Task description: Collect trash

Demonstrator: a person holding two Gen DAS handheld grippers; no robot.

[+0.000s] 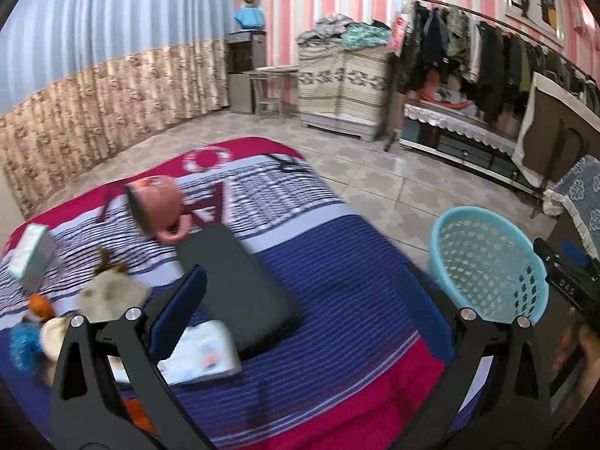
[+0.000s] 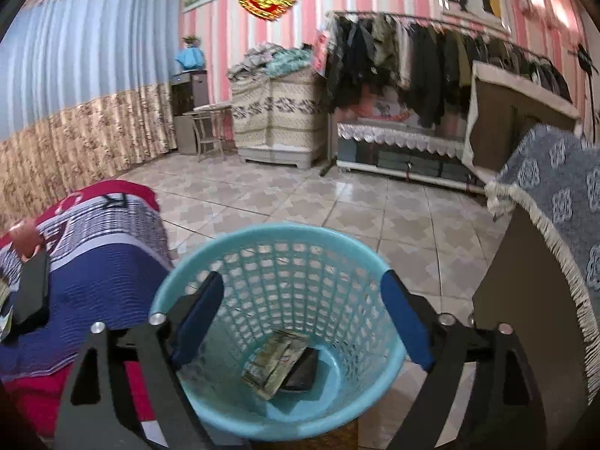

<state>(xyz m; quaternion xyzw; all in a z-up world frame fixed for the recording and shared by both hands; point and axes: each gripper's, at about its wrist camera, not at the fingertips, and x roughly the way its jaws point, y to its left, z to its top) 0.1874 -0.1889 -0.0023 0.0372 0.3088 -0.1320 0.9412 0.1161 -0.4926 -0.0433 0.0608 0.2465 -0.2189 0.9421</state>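
Observation:
A light blue mesh trash basket [image 2: 262, 262] stands on the floor beside the bed; it also shows in the left wrist view [image 1: 487, 262]. A crumpled greenish wrapper [image 2: 273, 362] and a dark flat item [image 2: 303, 373] lie at its bottom. My right gripper [image 2: 303, 318] is open and empty right over the basket's mouth. My left gripper [image 1: 303, 300] is open and empty over the bed. On the bed lie a crumpled tissue wad [image 1: 110, 292], a white packet [image 1: 202, 352], a small carton [image 1: 32, 255] and orange peel [image 1: 39, 303].
The striped bedspread [image 1: 337, 262] also holds a pink mug [image 1: 157, 206] on its side and a dark flat case [image 1: 240, 285]. A cupboard with a fringed grey cloth [image 2: 555, 202] stands right of the basket. A clothes rack [image 2: 431, 63] and tiled floor [image 2: 337, 206] lie beyond.

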